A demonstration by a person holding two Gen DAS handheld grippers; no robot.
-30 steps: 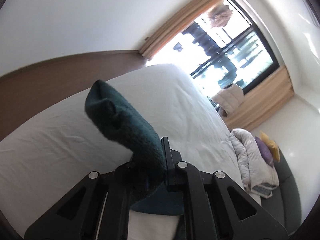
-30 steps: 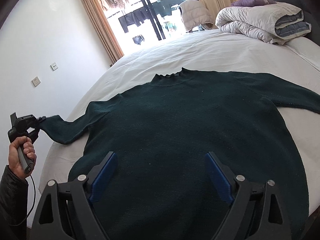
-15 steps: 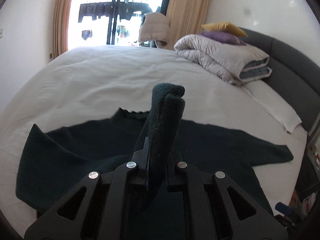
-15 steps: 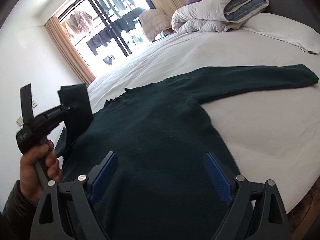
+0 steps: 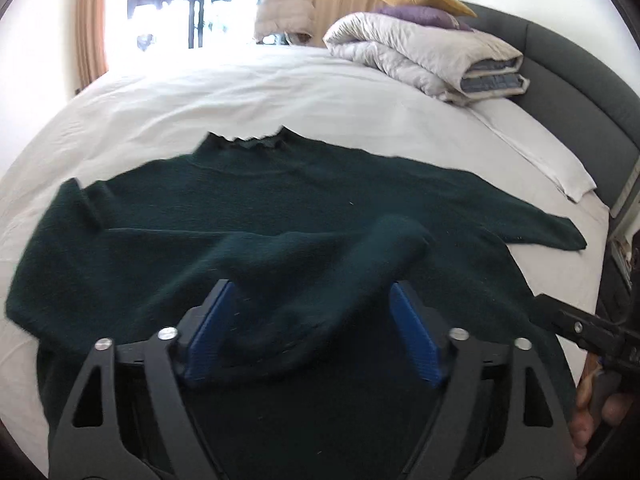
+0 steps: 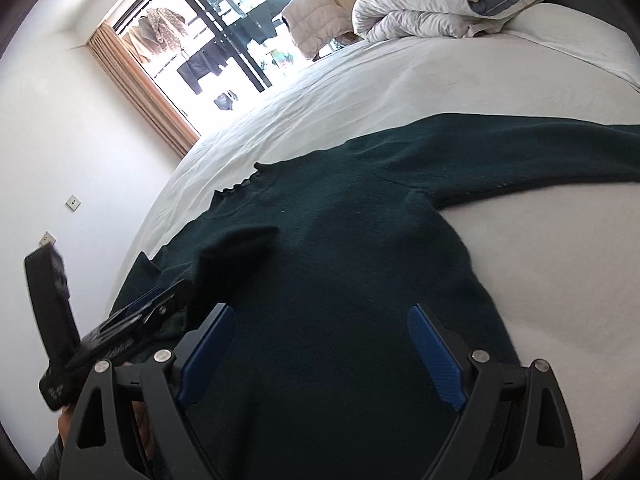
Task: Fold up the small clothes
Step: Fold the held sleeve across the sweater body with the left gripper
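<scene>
Dark green knitted sweater lies flat on the white bed sheet, collar away from both cameras. Its left sleeve lies folded across the chest, cuff between the parted jaws of the left gripper. The unfolded right sleeve runs rightward, nearer the right gripper, whose jaws stand apart, empty.

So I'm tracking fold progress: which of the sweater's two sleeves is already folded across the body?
The left sleeve: it lies over the sweater body between the open left claw fingers. The right sleeve still stretches flat across the bed.
</scene>
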